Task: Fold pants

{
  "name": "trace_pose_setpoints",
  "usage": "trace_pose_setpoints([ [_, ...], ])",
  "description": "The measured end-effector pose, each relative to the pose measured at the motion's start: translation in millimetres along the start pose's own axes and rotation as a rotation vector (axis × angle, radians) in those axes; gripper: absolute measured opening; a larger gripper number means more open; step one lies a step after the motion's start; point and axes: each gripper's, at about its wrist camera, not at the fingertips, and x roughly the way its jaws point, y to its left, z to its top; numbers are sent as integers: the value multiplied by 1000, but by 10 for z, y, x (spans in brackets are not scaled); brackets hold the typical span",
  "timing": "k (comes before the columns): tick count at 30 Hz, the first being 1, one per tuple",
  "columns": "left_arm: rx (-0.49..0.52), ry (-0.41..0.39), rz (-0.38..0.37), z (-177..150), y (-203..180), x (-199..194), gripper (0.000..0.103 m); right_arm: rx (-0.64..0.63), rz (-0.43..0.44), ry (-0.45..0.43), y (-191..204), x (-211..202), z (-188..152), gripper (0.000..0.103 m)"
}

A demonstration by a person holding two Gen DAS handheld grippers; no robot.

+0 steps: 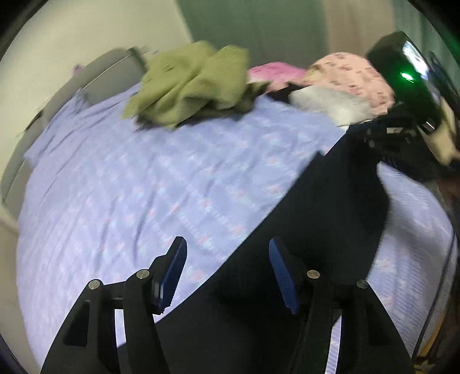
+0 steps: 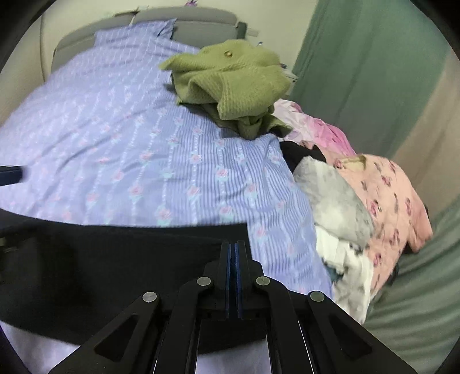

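Black pants (image 1: 287, 230) lie as a long dark band across the lilac flowered bedsheet (image 1: 129, 172). My left gripper (image 1: 227, 244) is open just above the pants' near edge, one blue pad (image 1: 175, 273) over the sheet, the other over the black cloth, nothing pressed between them. At the far end of the band my right gripper (image 1: 373, 138) meets the cloth. In the right wrist view the right gripper (image 2: 233, 244) is shut near a corner of the pants (image 2: 115, 259), with the fabric spreading to the left of it.
A crumpled green knit garment (image 2: 230, 77) sits at the far side of the bed. A heap of pink, grey and white clothes (image 2: 382, 190) lines the right side. A green curtain (image 2: 359, 72) hangs beyond it, and a grey headboard (image 2: 143, 20) stands at the back.
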Motion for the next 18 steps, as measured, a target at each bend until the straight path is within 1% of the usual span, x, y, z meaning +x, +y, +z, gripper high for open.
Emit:
trace_pose_setpoints([
  [2, -54, 32, 1, -80, 68, 36, 62, -12, -55, 4, -26, 150, 103, 3],
  [3, -81, 54, -2, -125, 103, 58, 64, 10, -83, 32, -83, 270, 165, 3],
  [5, -125, 82, 11, -200, 181, 71, 64, 64, -106, 84, -226, 397, 211, 4],
  [6, -151, 89, 20, -242, 230, 53, 64, 100, -120, 83, -302, 391, 203, 7],
  [7, -181, 91, 23, -276, 282, 24, 64, 132, -116, 73, -366, 353, 175, 12],
  [8, -210, 88, 16, -304, 322, -11, 64, 157, -102, 70, -406, 301, 135, 27],
  [9, -244, 83, 5, -372, 370, -81, 65, 174, -76, 64, -419, 197, 74, 38],
  [11, -276, 74, 8, -476, 390, -202, 65, 168, -40, 23, -353, -42, -54, 40],
  [13, -311, 70, 8, -640, 410, -356, 69, 161, 7, -11, -231, -311, -226, 48],
  [14, -324, 72, 4, -734, 409, -442, 69, 161, 37, -23, -170, -431, -313, 53],
  [16, -348, 76, 6, -949, 376, -633, 71, 157, 99, -38, -13, -664, -531, 54],
  [18, -360, 83, 11, -1168, 311, -799, 71, 133, 141, -27, 191, -856, -780, 54],
])
